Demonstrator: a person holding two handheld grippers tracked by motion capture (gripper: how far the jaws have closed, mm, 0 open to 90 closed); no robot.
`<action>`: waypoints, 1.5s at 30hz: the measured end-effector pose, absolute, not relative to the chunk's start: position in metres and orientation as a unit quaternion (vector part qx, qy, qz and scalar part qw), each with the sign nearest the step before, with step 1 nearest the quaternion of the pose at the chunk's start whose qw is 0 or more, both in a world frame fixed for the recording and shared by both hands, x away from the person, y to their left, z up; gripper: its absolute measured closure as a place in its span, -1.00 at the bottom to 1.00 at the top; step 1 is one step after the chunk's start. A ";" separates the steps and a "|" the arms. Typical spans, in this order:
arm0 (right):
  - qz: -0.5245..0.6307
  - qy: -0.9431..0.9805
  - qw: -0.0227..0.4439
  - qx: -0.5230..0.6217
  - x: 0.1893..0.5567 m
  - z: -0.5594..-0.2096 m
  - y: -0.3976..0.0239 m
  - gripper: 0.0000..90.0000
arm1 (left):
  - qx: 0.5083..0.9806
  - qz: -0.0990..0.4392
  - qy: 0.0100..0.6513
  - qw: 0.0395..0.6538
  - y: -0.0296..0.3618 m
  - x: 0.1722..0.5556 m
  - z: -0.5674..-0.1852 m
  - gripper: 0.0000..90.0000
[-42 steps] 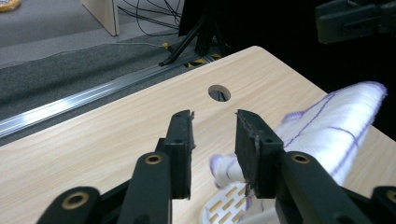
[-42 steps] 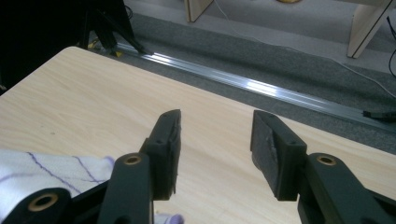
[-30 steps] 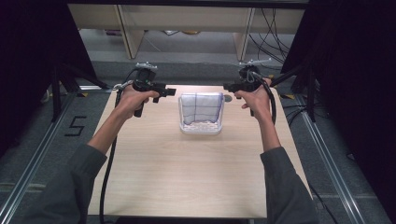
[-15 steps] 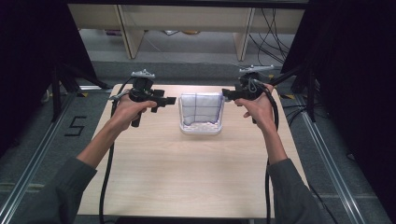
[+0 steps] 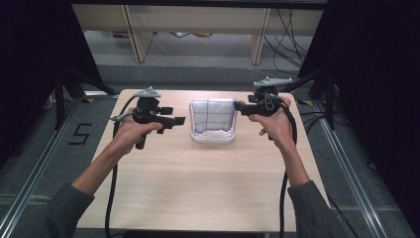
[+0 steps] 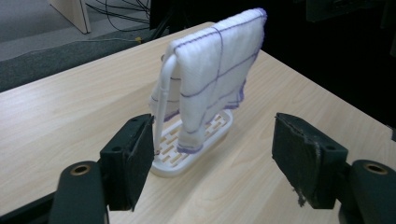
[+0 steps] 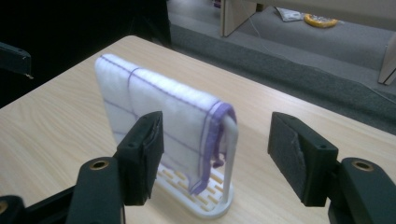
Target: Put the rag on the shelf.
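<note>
High view – cloth (image 5: 213, 116) hides rack (image 5: 214, 139) rail, both tools gaping

— What's worn on the arms?

— Grey sleeves (image 5: 67, 210), pushed up the forearms.

— And each hand-held gripper?

— Black. The left hand-held gripper (image 5: 179, 120) and the right hand-held gripper (image 5: 237, 105) each carry a grey three-cornered plate (image 5: 147, 92) on top, and a black cable (image 5: 110, 198) trails behind. The pads (image 6: 299, 156) look worn and frayed.

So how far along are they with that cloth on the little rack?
Nothing looks done yet: the white cloth hangs over the rack, untouched. In hand: the left gripper and right gripper flank it, both open and empty. Grasping and any handling remain.
</note>
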State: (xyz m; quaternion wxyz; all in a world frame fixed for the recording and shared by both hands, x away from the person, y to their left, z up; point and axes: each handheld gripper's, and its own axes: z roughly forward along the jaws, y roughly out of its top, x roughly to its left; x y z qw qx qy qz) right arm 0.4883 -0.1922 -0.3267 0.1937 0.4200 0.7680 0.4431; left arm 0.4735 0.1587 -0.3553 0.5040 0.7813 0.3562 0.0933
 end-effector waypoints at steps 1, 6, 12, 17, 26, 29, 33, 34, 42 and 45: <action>0.442 0.768 0.192 0.422 0.486 -0.327 -0.192 -0.18 | 0.778 0.091 0.356 0.509 0.160 0.469 -0.358 -0.35; 0.447 0.770 0.186 0.415 0.477 -0.332 -0.193 -0.19 | 0.776 0.086 0.357 0.513 0.162 0.462 -0.363 -0.36; 0.449 0.769 0.190 0.414 0.470 -0.335 -0.192 -0.19 | 0.781 0.079 0.349 0.512 0.165 0.455 -0.367 -0.37; 0.454 0.772 0.187 0.403 0.467 -0.337 -0.192 -0.20 | 0.780 0.081 0.346 0.515 0.166 0.450 -0.369 -0.37; 0.455 0.771 0.177 0.409 0.458 -0.345 -0.186 -0.21 | 0.781 0.078 0.345 0.515 0.166 0.442 -0.376 -0.38; 0.447 0.774 0.174 0.412 0.456 -0.348 -0.186 -0.21 | 0.782 0.076 0.344 0.515 0.167 0.441 -0.377 -0.38; 0.452 0.777 0.179 0.400 0.456 -0.353 -0.187 -0.21 | 0.781 0.076 0.346 0.515 0.168 0.439 -0.381 -0.38; 0.452 0.772 0.173 0.412 0.454 -0.355 -0.185 -0.21 | 0.781 0.075 0.347 0.513 0.168 0.438 -0.383 -0.39; 0.455 0.776 0.167 0.402 0.449 -0.361 -0.183 -0.21 | 0.782 0.069 0.342 0.516 0.168 0.434 -0.389 -0.41; 0.451 0.777 0.164 0.407 0.447 -0.362 -0.183 -0.21 | 0.783 0.069 0.342 0.515 0.168 0.432 -0.391 -0.41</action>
